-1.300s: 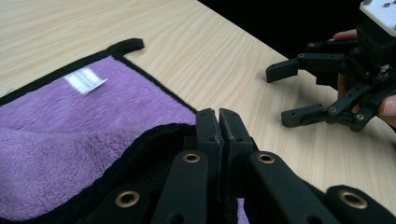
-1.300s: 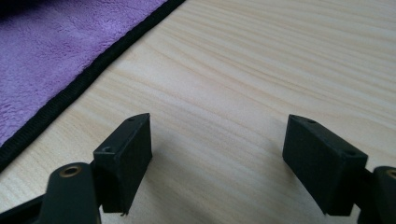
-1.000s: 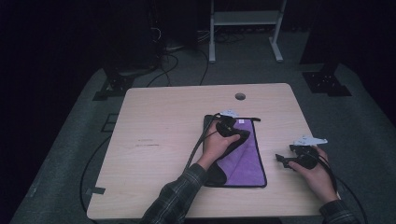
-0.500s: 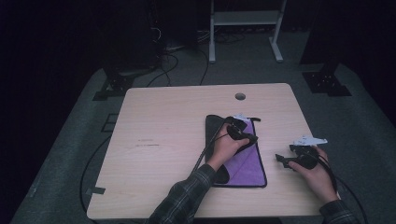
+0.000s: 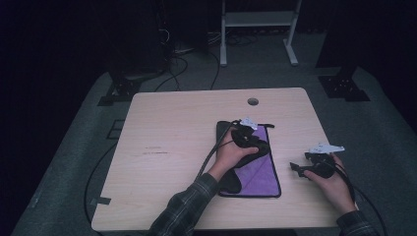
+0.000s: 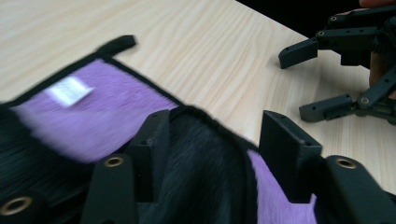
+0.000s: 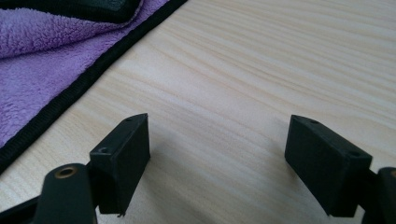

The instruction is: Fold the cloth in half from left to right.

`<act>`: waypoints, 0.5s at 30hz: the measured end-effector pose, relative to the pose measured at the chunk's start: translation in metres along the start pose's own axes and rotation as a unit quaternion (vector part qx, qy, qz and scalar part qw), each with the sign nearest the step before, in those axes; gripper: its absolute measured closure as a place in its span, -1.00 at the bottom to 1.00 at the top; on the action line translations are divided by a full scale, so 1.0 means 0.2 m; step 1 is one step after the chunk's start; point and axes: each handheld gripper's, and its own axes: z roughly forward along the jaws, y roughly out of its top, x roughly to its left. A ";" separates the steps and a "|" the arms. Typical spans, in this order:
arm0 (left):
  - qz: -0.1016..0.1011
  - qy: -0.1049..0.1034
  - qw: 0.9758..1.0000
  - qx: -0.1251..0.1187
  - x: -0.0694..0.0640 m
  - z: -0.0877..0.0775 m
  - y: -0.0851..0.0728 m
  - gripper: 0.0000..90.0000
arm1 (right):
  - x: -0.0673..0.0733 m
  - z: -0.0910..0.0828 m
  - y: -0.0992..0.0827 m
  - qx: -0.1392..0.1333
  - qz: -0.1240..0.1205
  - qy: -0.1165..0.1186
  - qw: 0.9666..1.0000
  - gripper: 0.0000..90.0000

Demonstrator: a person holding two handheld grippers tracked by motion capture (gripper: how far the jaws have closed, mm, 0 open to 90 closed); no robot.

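**High view: two hand-held grippers at a purple cloth on a wooden table**

High view shows a purple cloth (image 5: 259, 167) with black edging lying flat on the right half of the light wooden table (image 5: 172, 147). A black fold of the same cloth is turned over on its left part, and a small white label (image 6: 69, 90) sits on the purple pile near a black corner loop.

The left gripper (image 5: 248, 140) is over the cloth, held by the left hand (image 5: 231, 155), whose checked sleeve comes from the bottom edge. In the left gripper view its jaws stand apart on both sides of the black fold; whether they press it I cannot tell. The right gripper (image 5: 302, 168) rests in the right hand (image 5: 334, 184) over bare wood, just beside the right border of the cloth and apart from it. In the right gripper view its jaws are spread wide with nothing between them.

A cable (image 5: 209, 155) trails from the left gripper across the table. The table has a round hole (image 5: 253, 101) near its far edge. Around it is grey floor, with a white frame (image 5: 258, 29) in the dark room behind.
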 end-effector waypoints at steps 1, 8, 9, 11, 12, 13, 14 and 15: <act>0.000 0.000 1.000 0.000 0.00 0.00 0.00 -0.09 | 0.00 0.00 0.00 0.000 0.000 0.000 1.000 -0.53; -0.005 0.029 1.000 0.000 0.05 -0.21 -0.10 -0.17 | 0.00 0.00 0.00 0.001 0.000 0.000 1.000 -0.57; -0.004 0.032 0.999 0.000 0.05 -0.23 -0.11 -0.18 | 0.00 0.00 0.00 0.002 -0.002 0.001 1.000 -0.61; -0.009 0.041 0.999 0.001 0.07 -0.29 -0.15 -0.19 | 0.01 0.01 0.00 0.005 -0.004 0.004 1.000 -0.66; -0.008 0.045 0.999 0.001 0.08 -0.31 -0.17 -0.20 | 0.01 0.01 0.00 0.005 -0.006 0.005 1.000 -0.68; -0.010 0.048 0.999 0.003 0.09 -0.34 -0.19 -0.20 | 0.01 0.01 0.00 0.005 -0.007 0.005 1.000 -0.70; -0.013 0.052 0.999 0.004 0.10 -0.36 -0.21 -0.19 | 0.01 0.01 0.00 0.007 -0.007 0.005 1.000 -0.71; -0.017 0.057 0.998 0.007 0.11 -0.39 -0.23 -0.17 | 0.01 0.01 0.00 0.007 -0.004 0.001 1.000 -0.71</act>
